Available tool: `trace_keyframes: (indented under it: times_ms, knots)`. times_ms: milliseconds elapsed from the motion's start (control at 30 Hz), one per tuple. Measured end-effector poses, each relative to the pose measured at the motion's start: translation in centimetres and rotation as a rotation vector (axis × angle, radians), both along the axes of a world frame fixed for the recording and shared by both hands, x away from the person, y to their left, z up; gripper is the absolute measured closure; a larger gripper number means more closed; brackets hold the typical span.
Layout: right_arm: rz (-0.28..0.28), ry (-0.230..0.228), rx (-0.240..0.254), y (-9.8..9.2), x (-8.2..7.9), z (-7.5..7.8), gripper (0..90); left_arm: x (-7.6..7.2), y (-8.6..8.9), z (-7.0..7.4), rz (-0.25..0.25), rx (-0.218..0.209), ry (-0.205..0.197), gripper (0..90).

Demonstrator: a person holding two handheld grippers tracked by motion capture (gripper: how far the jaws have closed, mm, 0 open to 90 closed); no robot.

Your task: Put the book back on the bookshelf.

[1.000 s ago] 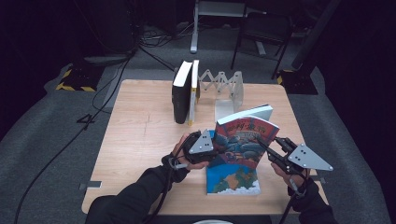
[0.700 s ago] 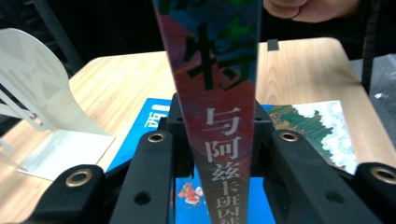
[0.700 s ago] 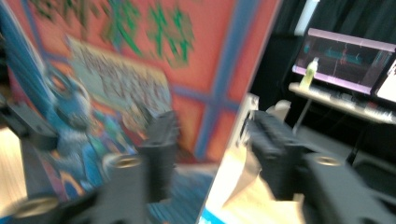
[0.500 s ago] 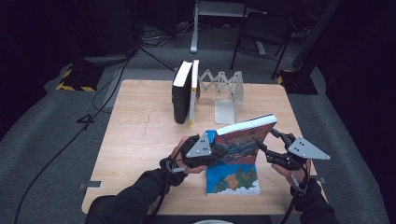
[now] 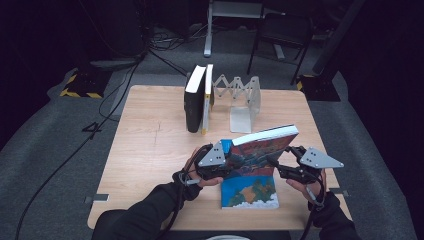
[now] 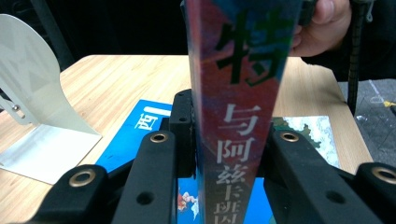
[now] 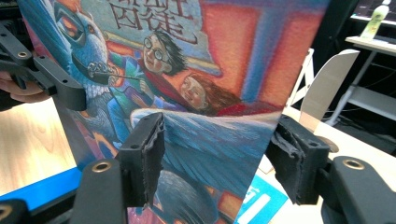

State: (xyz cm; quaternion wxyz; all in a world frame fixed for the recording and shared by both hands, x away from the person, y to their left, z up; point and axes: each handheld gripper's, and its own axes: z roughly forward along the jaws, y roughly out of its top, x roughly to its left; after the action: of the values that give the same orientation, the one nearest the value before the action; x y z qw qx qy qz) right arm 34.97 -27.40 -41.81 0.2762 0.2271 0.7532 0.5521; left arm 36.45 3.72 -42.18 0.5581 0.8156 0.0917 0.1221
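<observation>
On the table [image 5: 150, 150], a rectangular top of pale wood with visible grain, there are 4 books in all. 2 stand upright side by side at the far edge: 1 thick black book [image 5: 193, 100] and 1 thinner book with a yellow spine [image 5: 208, 97], touching each other. Beside them stands 1 expanding bookend [image 5: 239, 97] of pale sheet metal, with a folding lattice and curved end plates; the left gripper view shows 1 smooth plate [image 6: 32, 93] resting on the wood.

1 blue-covered book [image 5: 250, 192] lies flat near the front edge. Above it, clear of the table, 1 thick illustrated book [image 5: 260, 150] is held tilted, white page block uppermost, between the 2 grippers. Its glossy cover carries painted figures and Chinese lettering.

The left gripper [image 5: 220, 165] is clamped on the illustrated book at the spine end; in the left gripper view both black jaws press against the spine [image 6: 238, 116]. The right gripper [image 5: 277, 167] has just been opening its jaws, then closing them slightly. In the right gripper view the book's edge [image 7: 210, 140] lies between the 2 ridged rubber pads [image 7: 152, 144]; the left pad is at the cover, the right pad stands just off it, so the jaws are open around the book.
</observation>
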Motion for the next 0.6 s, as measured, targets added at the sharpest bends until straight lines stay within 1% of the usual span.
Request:
trace_keyframes:
  times_ms: [100, 133, 167, 267, 433, 467, 600]
  knots:
    - [-0.004, -0.003, -0.002, 0.1, -0.1, 0.0, 38.9, 0.1, -0.2, 0.2, 0.002, -0.012, 0.004, 71.2]
    - [-0.003, -0.003, 0.0, 0.1, -0.1, 0.0, 38.9, 0.0, -0.3, 0.4, 0.004, -0.028, 0.009, 71.2]
    - [-0.003, -0.007, -0.002, 0.1, -0.1, 0.0, 39.0, 0.0, -0.5, 0.6, 0.006, -0.034, 0.007, 71.2]
    - [-0.003, -0.011, -0.004, 0.1, -0.1, 0.1, 38.8, 0.0, -0.9, 1.1, 0.001, -0.033, -0.006, 71.1]
    - [-0.012, -0.013, -0.009, 0.2, -0.2, 0.1, 38.8, 0.1, -1.2, 1.4, 0.012, -0.046, -0.011, 71.0]
    - [-0.012, -0.013, -0.008, 0.2, -0.1, 0.1, 38.8, 0.1, -1.2, 1.5, 0.014, -0.057, -0.009, 70.7]
    - [-0.013, -0.014, -0.015, 0.3, -0.1, 0.1, 38.9, 0.1, -1.4, 2.4, 0.008, -0.092, -0.027, 69.7]
